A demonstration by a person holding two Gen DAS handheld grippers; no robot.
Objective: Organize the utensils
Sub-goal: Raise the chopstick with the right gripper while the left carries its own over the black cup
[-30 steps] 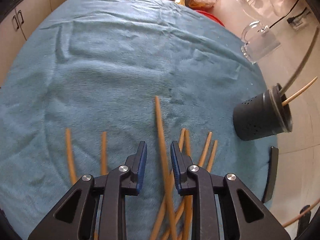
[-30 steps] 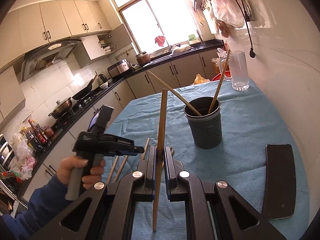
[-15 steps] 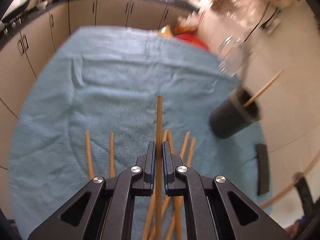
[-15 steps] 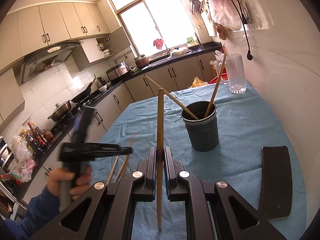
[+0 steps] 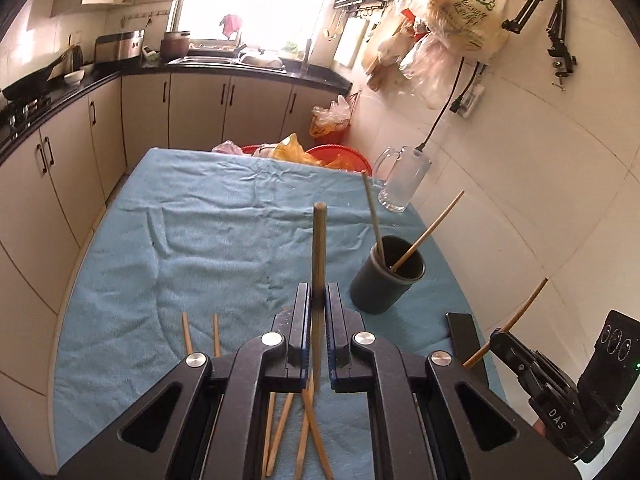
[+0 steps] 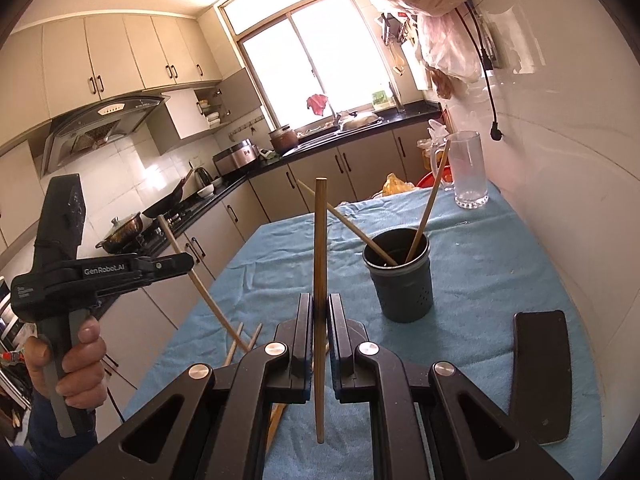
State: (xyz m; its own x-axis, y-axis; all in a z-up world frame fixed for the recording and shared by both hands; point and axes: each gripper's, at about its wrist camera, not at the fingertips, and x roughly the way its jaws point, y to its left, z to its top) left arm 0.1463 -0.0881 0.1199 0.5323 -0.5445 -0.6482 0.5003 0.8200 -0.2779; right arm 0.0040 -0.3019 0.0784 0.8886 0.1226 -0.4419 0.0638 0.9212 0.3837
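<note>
My left gripper [image 5: 318,300] is shut on a wooden chopstick [image 5: 319,248] and holds it upright above the blue cloth [image 5: 200,240]. My right gripper [image 6: 319,312] is shut on another wooden chopstick [image 6: 320,240], also upright. A dark perforated utensil holder [image 5: 386,280] stands to the right with two chopsticks in it; it also shows in the right wrist view [image 6: 402,280]. Several loose chopsticks [image 5: 200,336] lie on the cloth under my left gripper. In the right wrist view the left gripper [image 6: 176,262] appears at the left, holding its chopstick.
A glass mug [image 5: 402,180] stands at the cloth's far right corner. A black flat object [image 6: 542,372] lies near the right edge. Red basins and plastic bags [image 5: 304,152] sit beyond the far edge. Cabinets run along the left; a tiled wall is on the right.
My left gripper closed on a chopstick from the cloth and lifted it, tilting up from looking down at the cloth. My right gripper kept its chopstick and moved slightly nearer the holder.
</note>
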